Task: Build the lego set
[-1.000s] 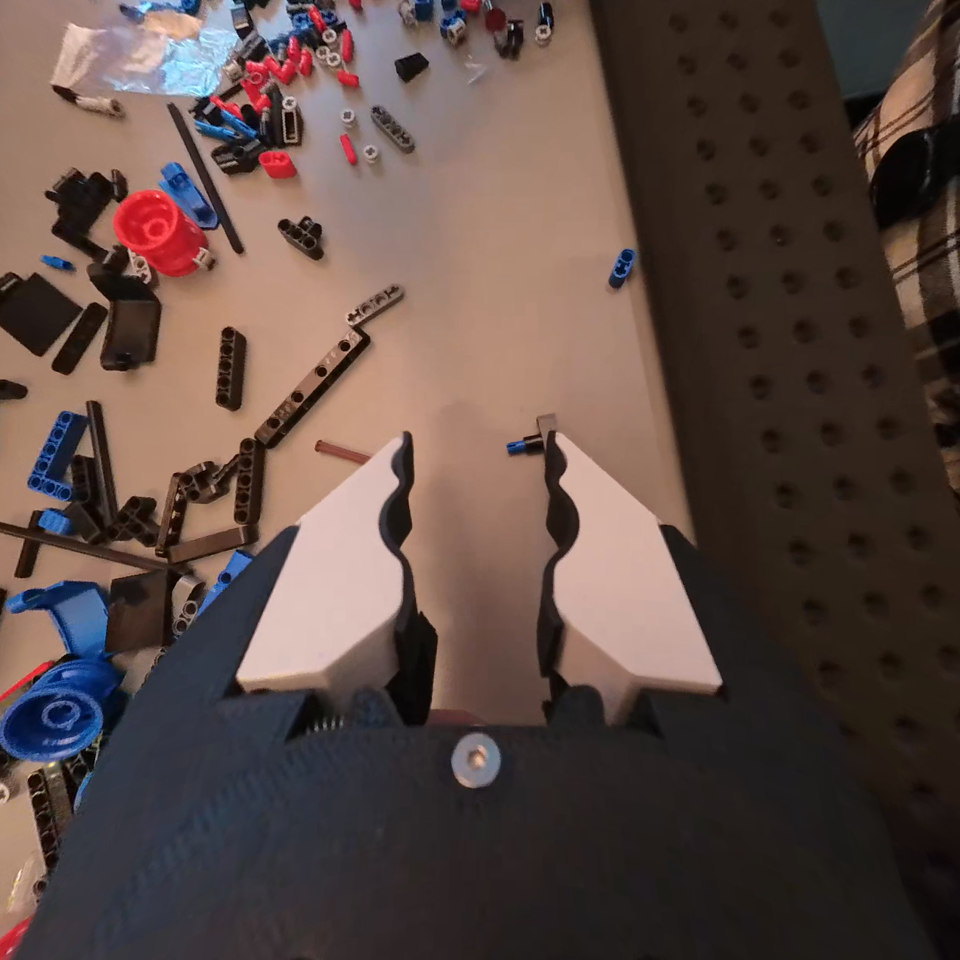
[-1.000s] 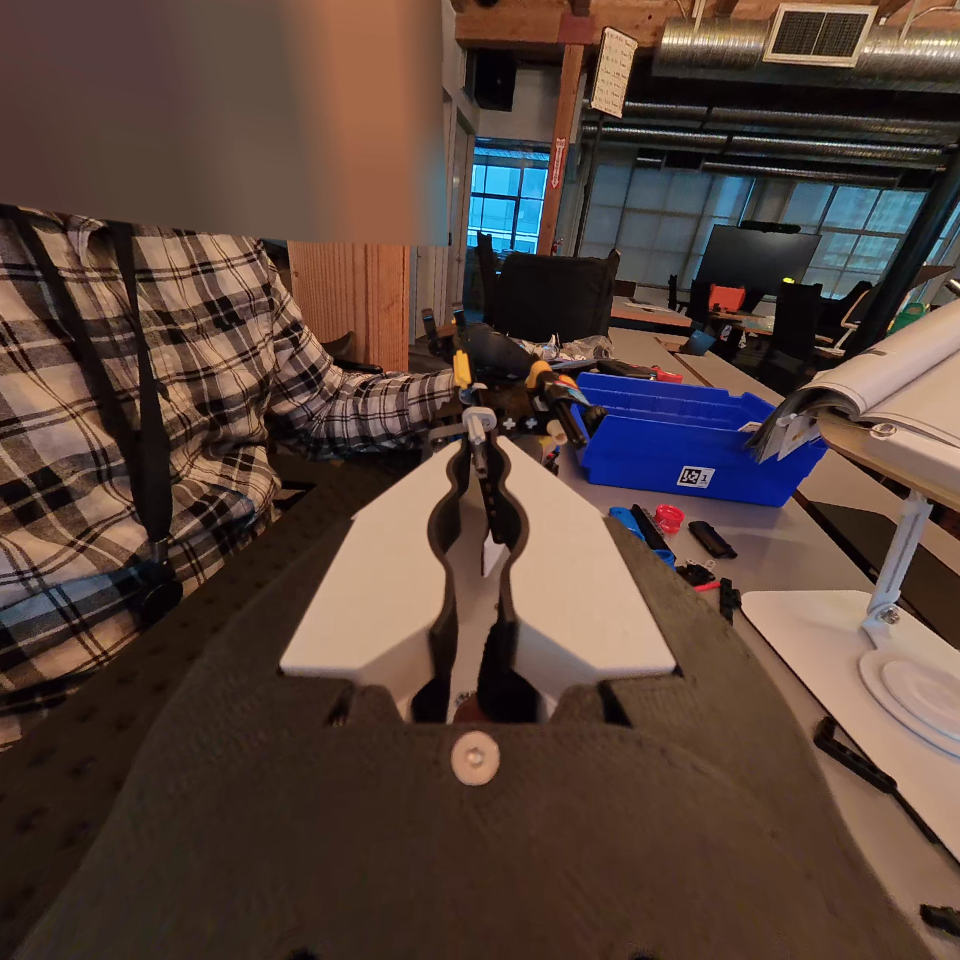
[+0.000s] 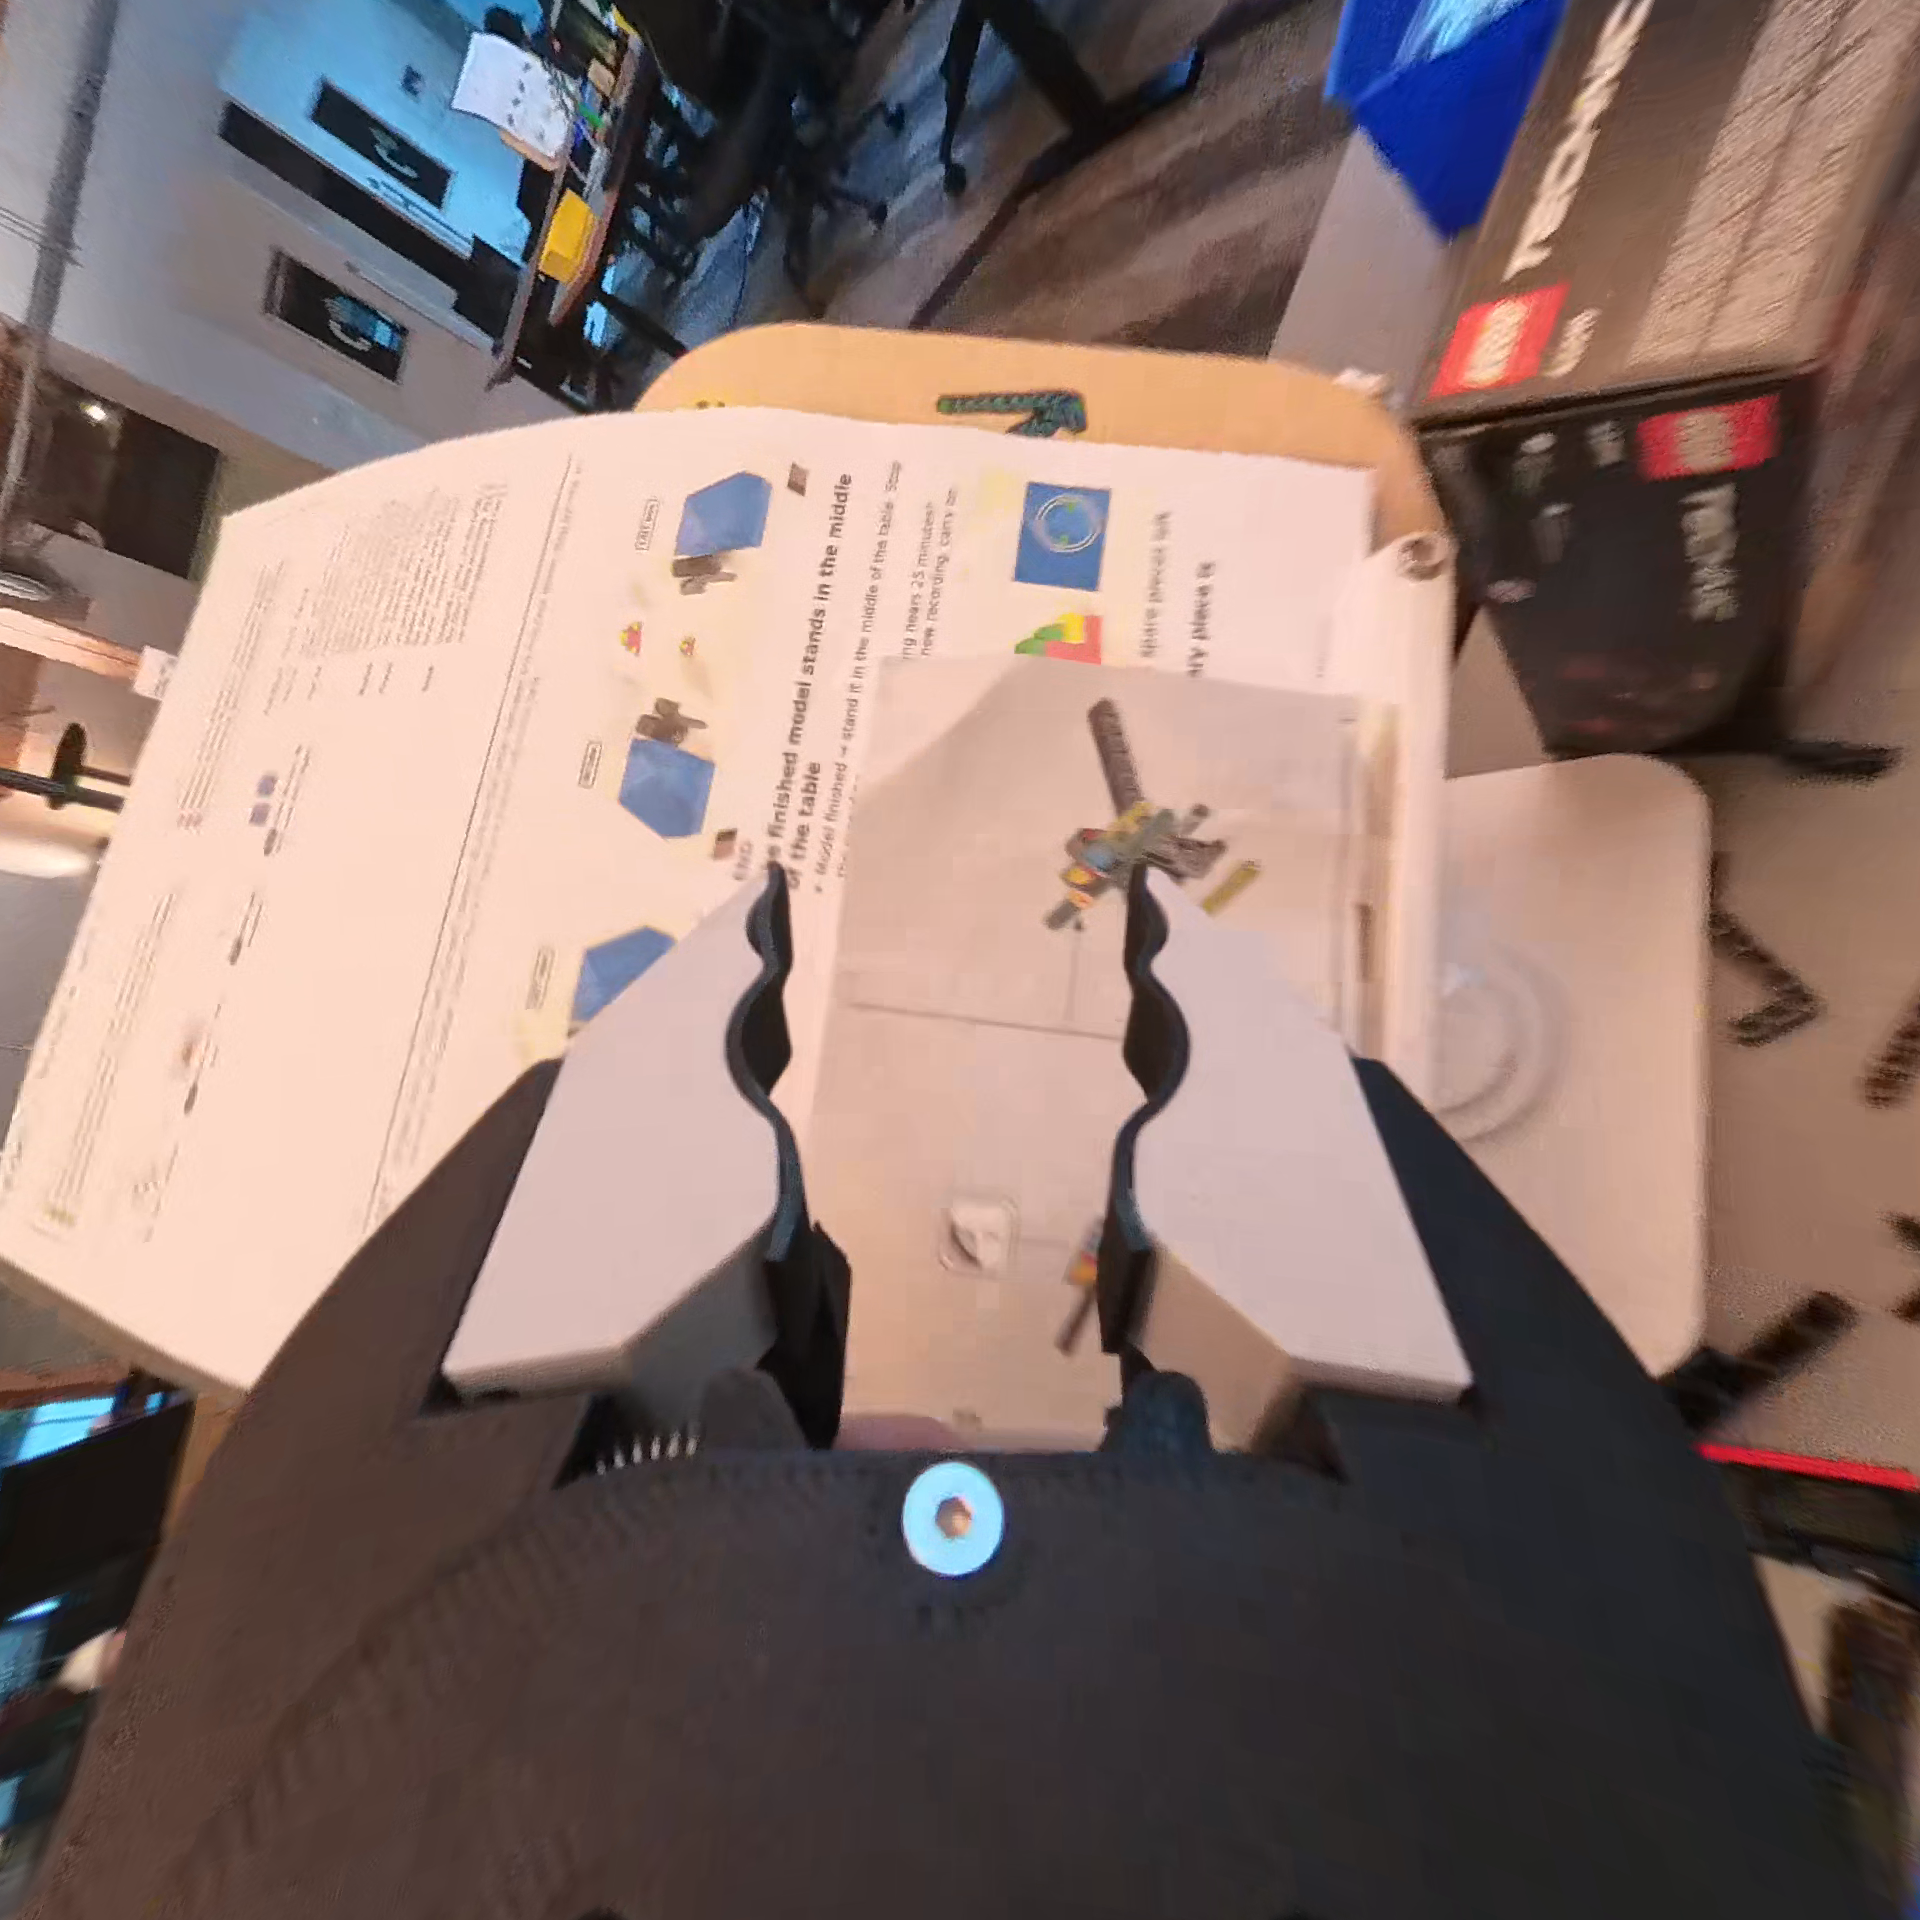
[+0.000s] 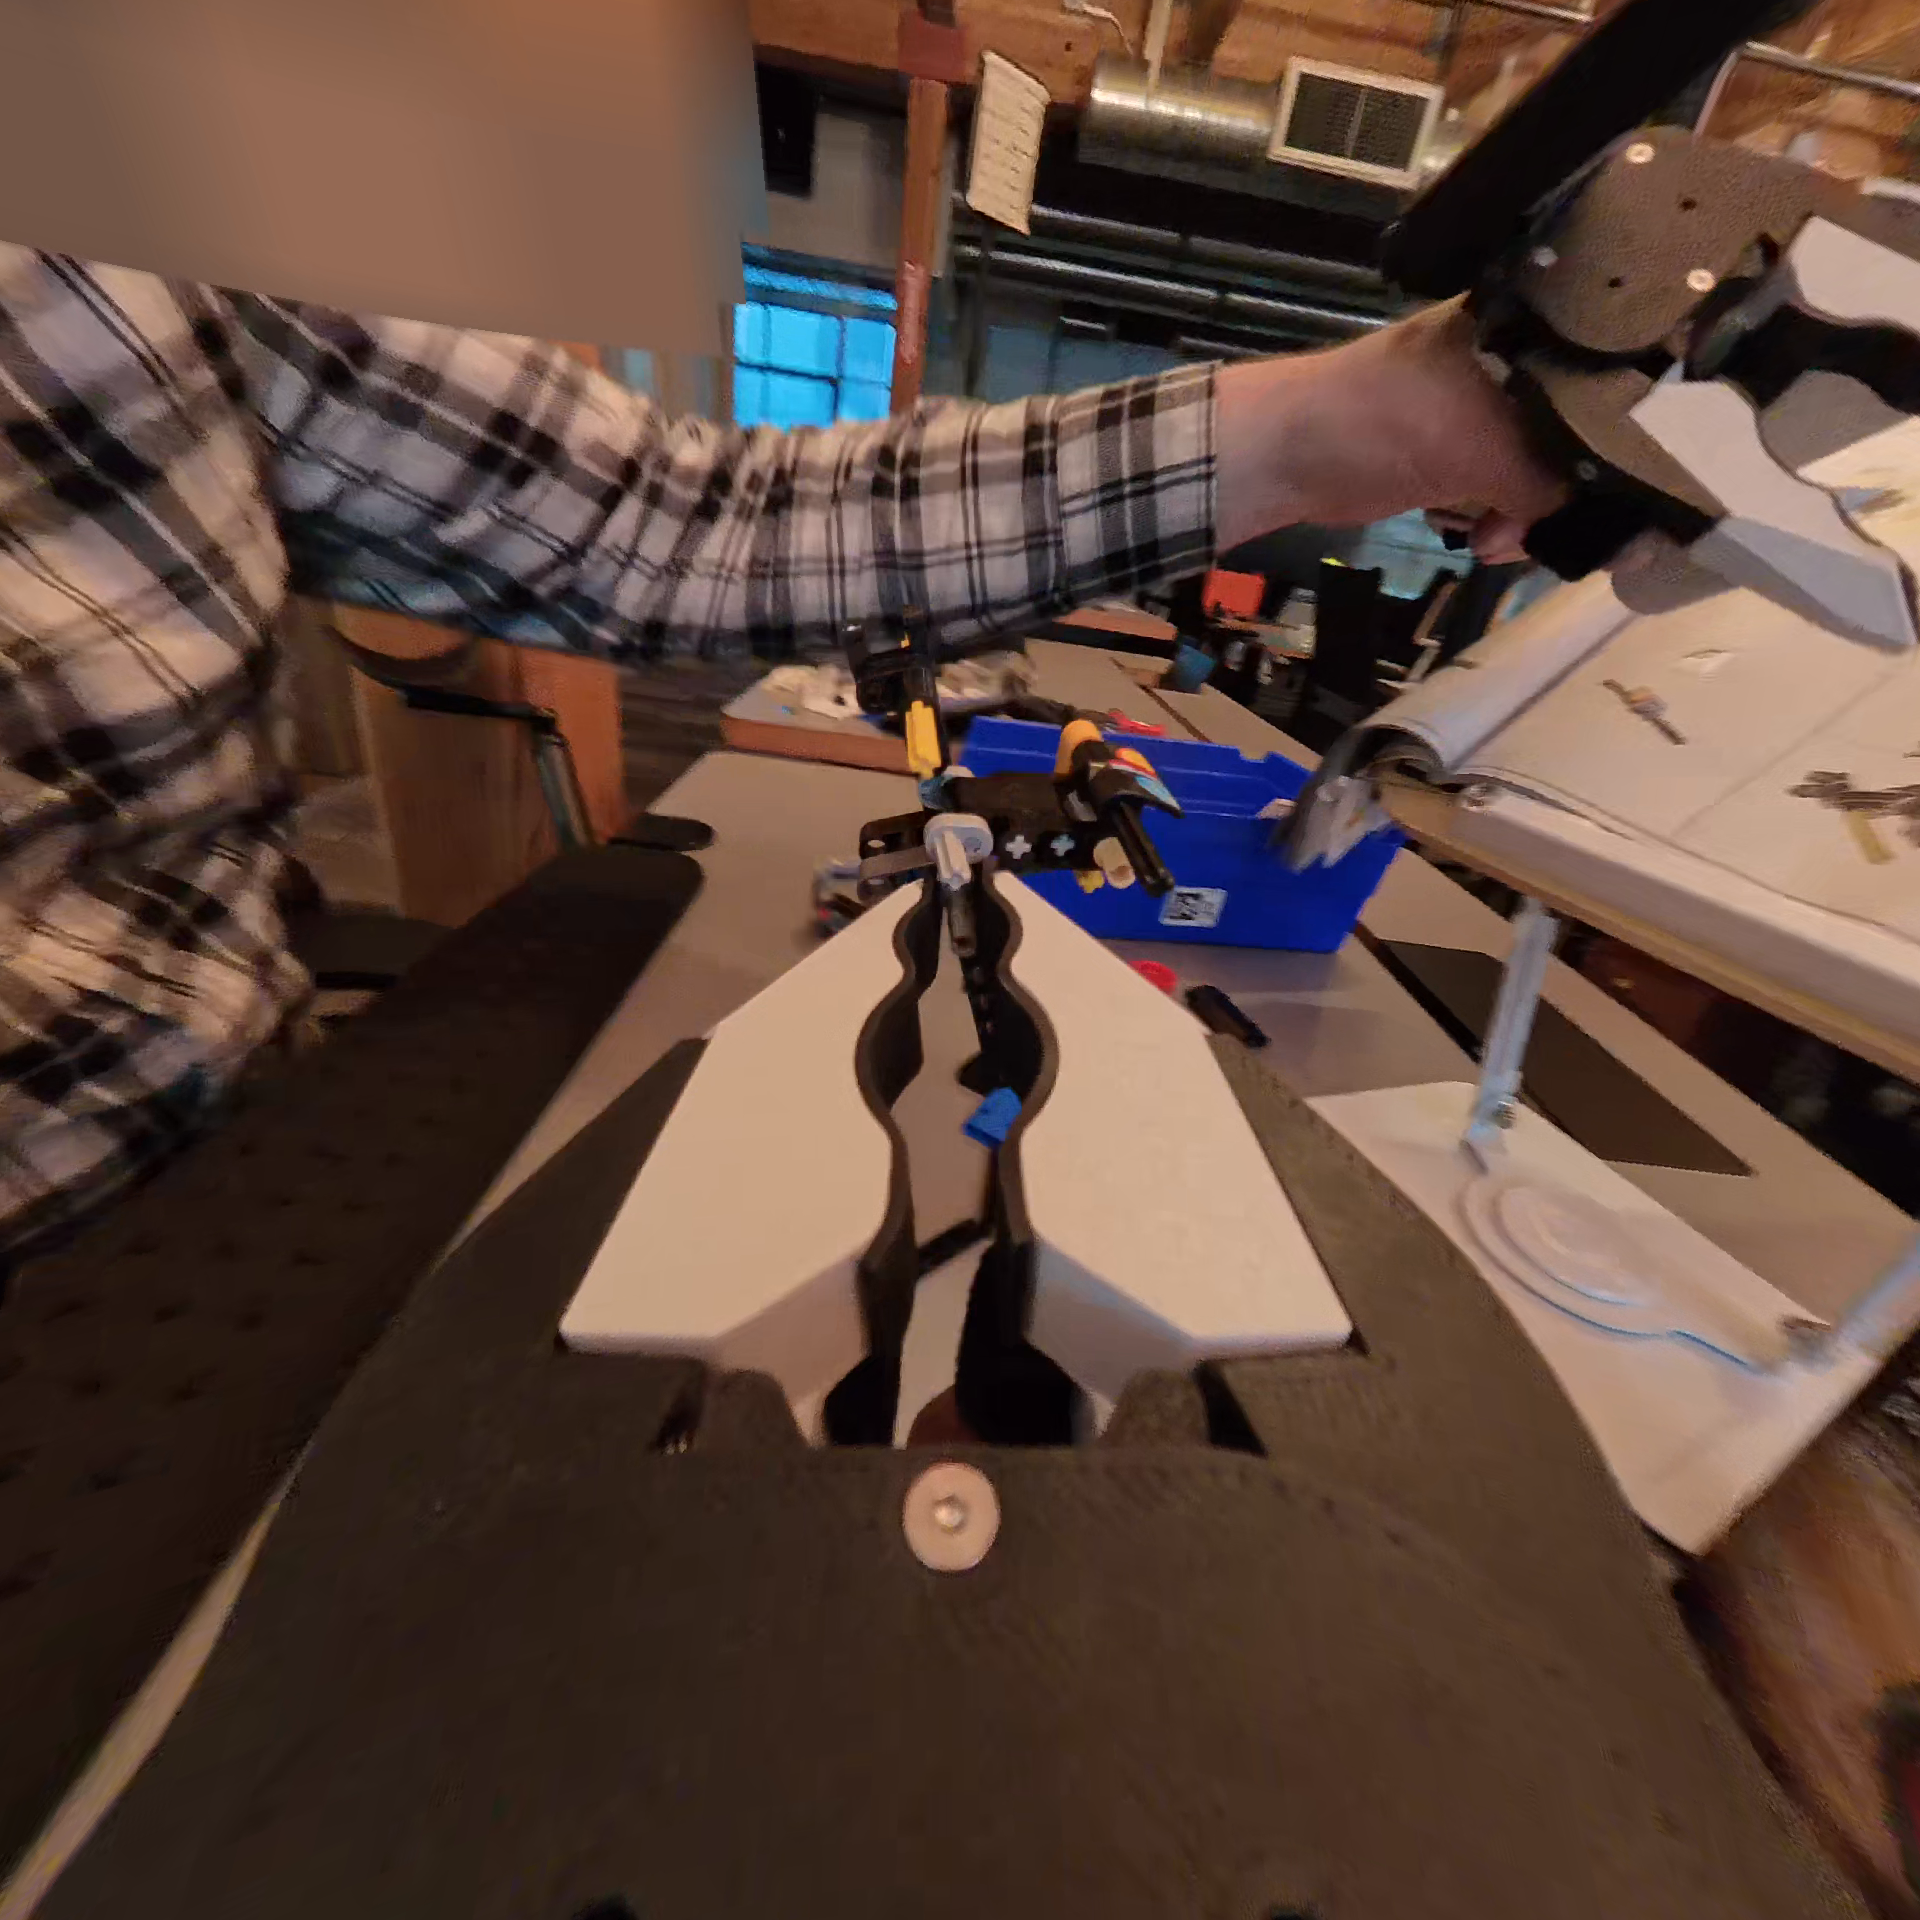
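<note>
Gaping tongs [image 3: 954,894] — instruction booklet [image 3: 1101,935] beyond

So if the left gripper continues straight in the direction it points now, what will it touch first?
Most likely the open instruction booklet on its stand: the left gripper, jaws open and empty, points at the page. Depth is unclear.

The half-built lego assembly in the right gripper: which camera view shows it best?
The right wrist view. There the lego assembly stands sharp and close, clamped by its black beam in the right gripper. The left wrist view does not show it; only a blurred printed picture in the instruction booklet.
</note>
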`<action>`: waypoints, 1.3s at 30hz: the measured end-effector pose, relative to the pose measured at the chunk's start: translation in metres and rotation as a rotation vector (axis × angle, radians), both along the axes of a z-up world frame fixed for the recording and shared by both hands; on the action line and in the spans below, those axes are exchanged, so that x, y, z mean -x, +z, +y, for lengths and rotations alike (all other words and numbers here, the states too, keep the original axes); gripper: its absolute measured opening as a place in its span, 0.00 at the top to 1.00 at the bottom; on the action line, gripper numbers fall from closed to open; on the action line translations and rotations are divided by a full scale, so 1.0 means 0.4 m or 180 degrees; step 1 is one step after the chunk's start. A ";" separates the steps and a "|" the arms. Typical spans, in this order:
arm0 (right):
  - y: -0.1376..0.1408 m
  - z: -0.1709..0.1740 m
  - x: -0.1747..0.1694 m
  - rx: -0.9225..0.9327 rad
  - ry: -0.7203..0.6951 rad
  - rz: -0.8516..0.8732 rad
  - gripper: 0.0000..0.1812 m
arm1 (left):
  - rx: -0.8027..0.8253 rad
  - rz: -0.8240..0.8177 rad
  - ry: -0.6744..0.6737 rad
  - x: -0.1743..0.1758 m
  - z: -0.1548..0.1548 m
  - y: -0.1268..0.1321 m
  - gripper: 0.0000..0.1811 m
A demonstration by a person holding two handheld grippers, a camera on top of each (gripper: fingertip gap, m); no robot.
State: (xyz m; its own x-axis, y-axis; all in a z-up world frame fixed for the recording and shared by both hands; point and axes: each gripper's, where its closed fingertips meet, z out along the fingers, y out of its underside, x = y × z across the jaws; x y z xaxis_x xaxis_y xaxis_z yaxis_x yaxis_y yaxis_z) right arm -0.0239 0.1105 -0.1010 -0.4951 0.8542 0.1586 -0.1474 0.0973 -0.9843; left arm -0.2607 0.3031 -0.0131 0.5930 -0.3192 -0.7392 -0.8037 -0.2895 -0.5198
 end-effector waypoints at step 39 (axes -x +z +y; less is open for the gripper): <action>-0.067 -0.016 0.042 -0.0491 -0.0243 -0.0258 0.98 | -0.0345 -0.0991 0.0792 0.376 -0.550 -0.053 0.85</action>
